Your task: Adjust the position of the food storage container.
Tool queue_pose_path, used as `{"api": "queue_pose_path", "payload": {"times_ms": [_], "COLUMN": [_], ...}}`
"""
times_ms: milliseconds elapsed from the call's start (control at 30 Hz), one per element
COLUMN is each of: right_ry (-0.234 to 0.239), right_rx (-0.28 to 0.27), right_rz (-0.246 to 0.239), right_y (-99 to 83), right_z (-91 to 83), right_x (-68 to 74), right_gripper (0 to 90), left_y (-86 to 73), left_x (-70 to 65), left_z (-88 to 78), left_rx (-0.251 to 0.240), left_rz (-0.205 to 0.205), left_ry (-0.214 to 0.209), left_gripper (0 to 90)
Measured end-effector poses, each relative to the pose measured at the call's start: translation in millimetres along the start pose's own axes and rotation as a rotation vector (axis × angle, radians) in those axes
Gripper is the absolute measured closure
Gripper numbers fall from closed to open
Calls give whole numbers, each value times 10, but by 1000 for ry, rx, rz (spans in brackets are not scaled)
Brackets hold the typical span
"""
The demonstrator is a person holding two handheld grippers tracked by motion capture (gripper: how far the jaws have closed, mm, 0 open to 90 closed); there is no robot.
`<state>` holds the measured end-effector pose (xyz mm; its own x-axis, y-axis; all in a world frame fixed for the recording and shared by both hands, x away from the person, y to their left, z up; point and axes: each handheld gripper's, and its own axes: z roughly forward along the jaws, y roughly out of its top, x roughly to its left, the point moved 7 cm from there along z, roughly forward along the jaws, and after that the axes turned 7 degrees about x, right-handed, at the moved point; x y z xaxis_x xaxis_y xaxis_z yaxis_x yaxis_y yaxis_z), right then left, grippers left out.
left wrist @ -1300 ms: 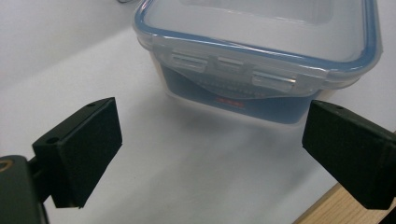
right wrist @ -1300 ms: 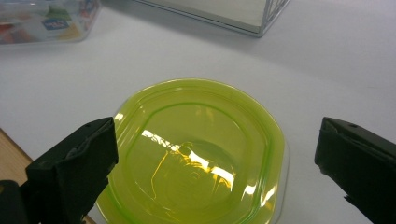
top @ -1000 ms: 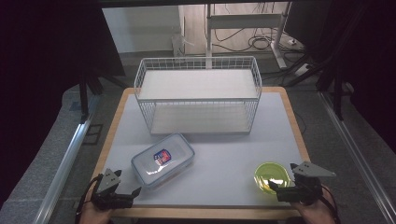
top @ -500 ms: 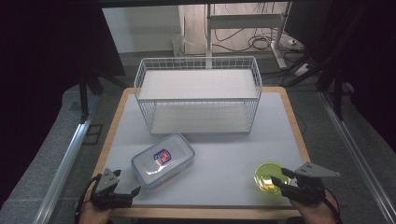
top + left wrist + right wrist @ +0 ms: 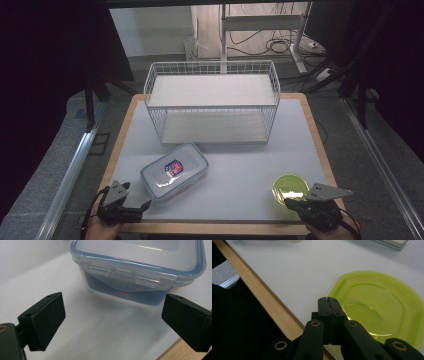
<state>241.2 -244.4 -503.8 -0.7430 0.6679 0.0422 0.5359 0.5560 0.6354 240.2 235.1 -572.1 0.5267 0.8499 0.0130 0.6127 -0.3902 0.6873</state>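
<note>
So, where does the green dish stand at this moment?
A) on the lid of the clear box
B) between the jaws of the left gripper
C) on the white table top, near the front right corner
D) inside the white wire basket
C: the green dish rests on the white table top by its front right corner, right in front of the right gripper, apart from the wire basket and the clear box.

A translucent yellow-green plastic bowl [image 5: 290,188] sits on the white-topped desk [image 5: 250,165] with its pale wood edge. The clear plastic box [image 5: 174,171] has a blue-rimmed lid and a red-and-blue label. The wire basket [image 5: 212,102] is white.
</note>
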Motion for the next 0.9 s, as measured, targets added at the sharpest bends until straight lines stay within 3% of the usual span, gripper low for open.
{"api": "queue_pose_path", "payload": {"times_ms": [267, 533, 900], "right_ry": [34, 54, 21], "right_rx": [51, 80, 109], "right_rz": [-27, 3, 38], "right_y": [-83, -135, -158], "right_z": [52, 133, 243], "right_x": [89, 3, -182], "right_gripper": [894, 894, 893], "left_y": [-6, -10, -14], "left_x": [-4, -5, -8], "left_z": [11, 20, 32], "left_rx": [7, 13, 20], "left_rz": [0, 4, 6], "left_ry": [-3, -6, -9], "left_gripper": [47, 50, 51]}}
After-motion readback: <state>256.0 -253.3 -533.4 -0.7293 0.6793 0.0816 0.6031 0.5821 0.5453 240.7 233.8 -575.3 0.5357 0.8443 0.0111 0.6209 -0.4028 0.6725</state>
